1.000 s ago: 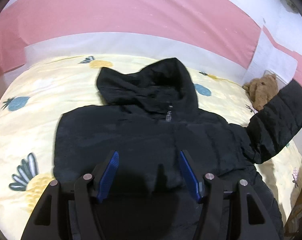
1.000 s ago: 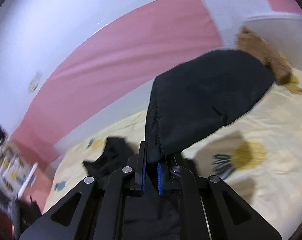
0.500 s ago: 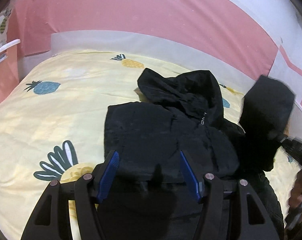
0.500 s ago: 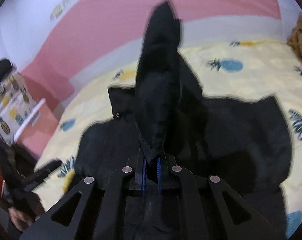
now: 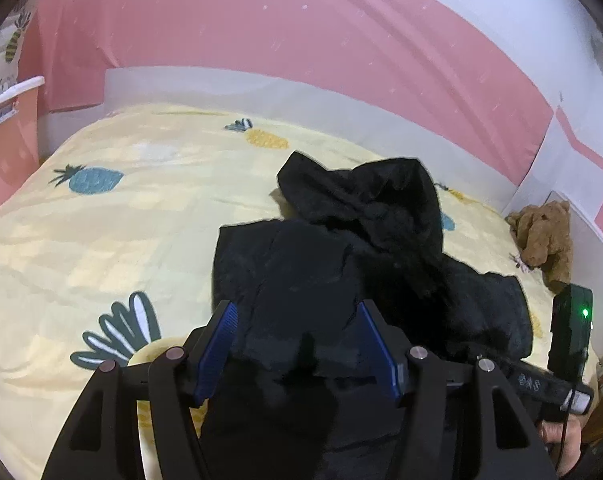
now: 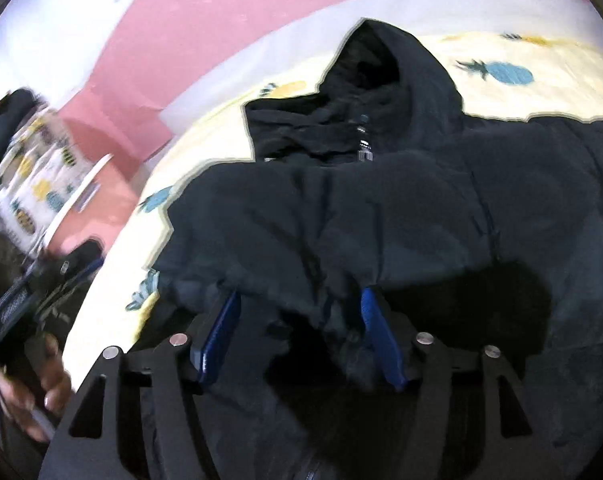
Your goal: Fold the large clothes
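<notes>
Letting the sleeve drop squarely across the black padded hooded jacket (image 6: 381,208) matters: right hand-held gripper (image 6: 299,336) jaws opening around the cuff, left hand-held gripper (image 5: 297,344) spread.

A black hooded jacket (image 5: 365,264) on a pale yellow bedsheet (image 5: 121,216) printed with blue and yellow pineapples, a brown plush toy (image 5: 545,236), possibly a bear, a pink-and-white wall (image 5: 261,28), and blue pads (image 5: 217,340) on a black hand-held gripper (image 5: 299,344).
</notes>
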Motion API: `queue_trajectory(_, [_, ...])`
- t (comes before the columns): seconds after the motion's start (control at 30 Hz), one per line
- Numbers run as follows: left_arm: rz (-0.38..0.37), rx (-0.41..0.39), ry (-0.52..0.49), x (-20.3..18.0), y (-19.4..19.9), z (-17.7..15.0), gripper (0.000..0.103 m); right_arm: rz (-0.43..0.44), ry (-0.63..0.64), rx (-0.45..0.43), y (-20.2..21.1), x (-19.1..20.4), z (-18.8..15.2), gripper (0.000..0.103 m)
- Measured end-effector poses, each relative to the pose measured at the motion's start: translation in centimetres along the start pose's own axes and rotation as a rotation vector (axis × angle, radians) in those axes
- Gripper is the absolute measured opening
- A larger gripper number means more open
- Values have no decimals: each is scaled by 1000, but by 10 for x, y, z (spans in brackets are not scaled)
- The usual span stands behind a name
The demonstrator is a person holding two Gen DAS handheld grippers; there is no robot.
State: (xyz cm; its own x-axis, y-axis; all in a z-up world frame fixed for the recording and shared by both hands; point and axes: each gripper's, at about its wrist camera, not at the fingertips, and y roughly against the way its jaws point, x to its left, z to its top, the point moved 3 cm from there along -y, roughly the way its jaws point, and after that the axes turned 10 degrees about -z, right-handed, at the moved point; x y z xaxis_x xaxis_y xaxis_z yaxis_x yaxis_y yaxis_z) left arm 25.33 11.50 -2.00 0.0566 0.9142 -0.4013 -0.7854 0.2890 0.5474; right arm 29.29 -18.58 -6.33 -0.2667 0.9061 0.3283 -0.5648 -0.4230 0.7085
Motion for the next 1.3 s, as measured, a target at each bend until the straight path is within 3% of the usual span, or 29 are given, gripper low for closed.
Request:
queue_trajectory(0.13, [-28, -20, -27, -22, 0, 13, 62, -8, 31, -72, 35, -7, 4, 63])
queue_trajectory(0.3, [-99, 41, -66, -55, -39, 12, 62, -186, -25, -168, 63, -71, 13, 63])
queue_trajectory(0.4, [-111, 132, -100, -68, -91, -3, 62, -322, -84, -130, 49, -125, 14, 58])
queue_trajectory(0.47, [-89, 180, -100, -67, -120, -13, 61, -380, -109, -80, 33, -152, 14, 39])
queue_trajectory(0.6, [-117, 192, -110, -71, -156, -19, 61, -453, -133, -58, 14, -179, 7, 35])
queue_trajectory(0.77, [-89, 189, -124, -73, -167, -23, 61, -474, -112, -49, 17, -177, 11, 36])
queue_trajectory(0.9, [-107, 199, -91, -72, -138, -16, 61, -432, -114, -145, 53, -179, 29, 36])
queue_trajectory(1.03, [-121, 88, -120, -86, -115, 21, 61, -459, -123, -148, 43, -189, 55, 36])
queue_trajectory(1.13, [-74, 97, -151, -89, -144, 31, 61, -474, -155, -94, 18, -203, 59, 36])
queue_trajectory(1.23, [-10, 193, -128, -68, -189, 11, 51, -495, -130, -31, -10, -212, 48, 36])
queue_trajectory(1.3, [-22, 187, -134, -60, -198, -1, 51, -503, -118, -38, -18, -213, 41, 36])
